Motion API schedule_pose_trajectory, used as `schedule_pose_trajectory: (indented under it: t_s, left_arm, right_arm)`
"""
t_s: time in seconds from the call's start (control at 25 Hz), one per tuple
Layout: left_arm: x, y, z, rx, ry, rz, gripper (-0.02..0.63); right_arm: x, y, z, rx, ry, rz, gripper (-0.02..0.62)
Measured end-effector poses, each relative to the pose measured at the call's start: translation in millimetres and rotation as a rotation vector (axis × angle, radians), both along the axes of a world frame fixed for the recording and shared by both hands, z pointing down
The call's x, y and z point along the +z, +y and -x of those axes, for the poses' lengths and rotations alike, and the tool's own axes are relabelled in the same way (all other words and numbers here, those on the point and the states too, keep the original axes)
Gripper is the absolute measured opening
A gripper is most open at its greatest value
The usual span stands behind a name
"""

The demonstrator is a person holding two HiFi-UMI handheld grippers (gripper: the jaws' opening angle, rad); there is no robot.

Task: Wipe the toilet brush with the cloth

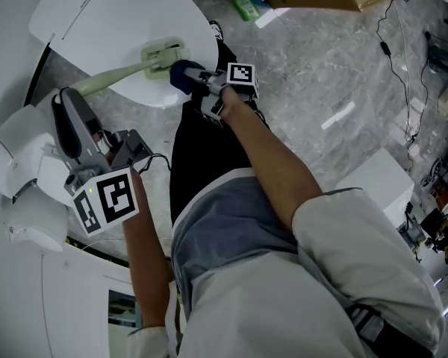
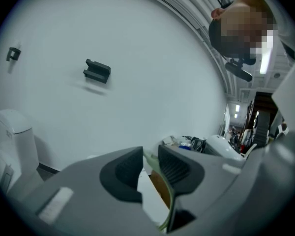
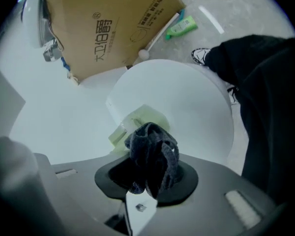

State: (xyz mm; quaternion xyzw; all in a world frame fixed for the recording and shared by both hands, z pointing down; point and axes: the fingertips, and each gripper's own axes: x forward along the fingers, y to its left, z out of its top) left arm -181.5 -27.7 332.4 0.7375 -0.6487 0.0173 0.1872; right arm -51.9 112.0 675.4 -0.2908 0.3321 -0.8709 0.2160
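Cloth [image 3: 152, 154], dark blue and bunched, sits clamped in the right gripper [image 3: 148, 178] against the head of the pale green toilet brush [image 1: 123, 73] near the 6 o'clock edge of the white toilet lid [image 1: 127, 13], while the left gripper [image 2: 150, 163] is closed on the brush handle out toward 8 o'clock.

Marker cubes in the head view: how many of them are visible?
2. One cube is on the left gripper, which holds the brush, lower left. The other is on the right gripper, which holds the cloth, upper centre. None seems hidden.
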Motion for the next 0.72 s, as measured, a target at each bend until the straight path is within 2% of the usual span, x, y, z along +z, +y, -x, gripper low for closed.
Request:
schedule_pose_trajectory:
  t_s: [0.24,0.48,0.72]
  left_arm:
    - [0.3,-1.5,-0.8,-0.01,-0.004,0.001,0.0]
    - [0.6,1.4,0.7,-0.028,-0.002,0.007,0.0]
    - [-0.4,0.8,0.4,-0.04,0.001,0.003,0.0]
  right_arm:
    - [2.0,-4.2,-5.7,-0.148,0.141,-0.034,0.095]
    - [6.3,1.7,-27.0,-0.425,0.438,-0.047,0.094]
    - [-16.3,-19.8,-41.0,-0.598,0.605,-0.163,0.094]
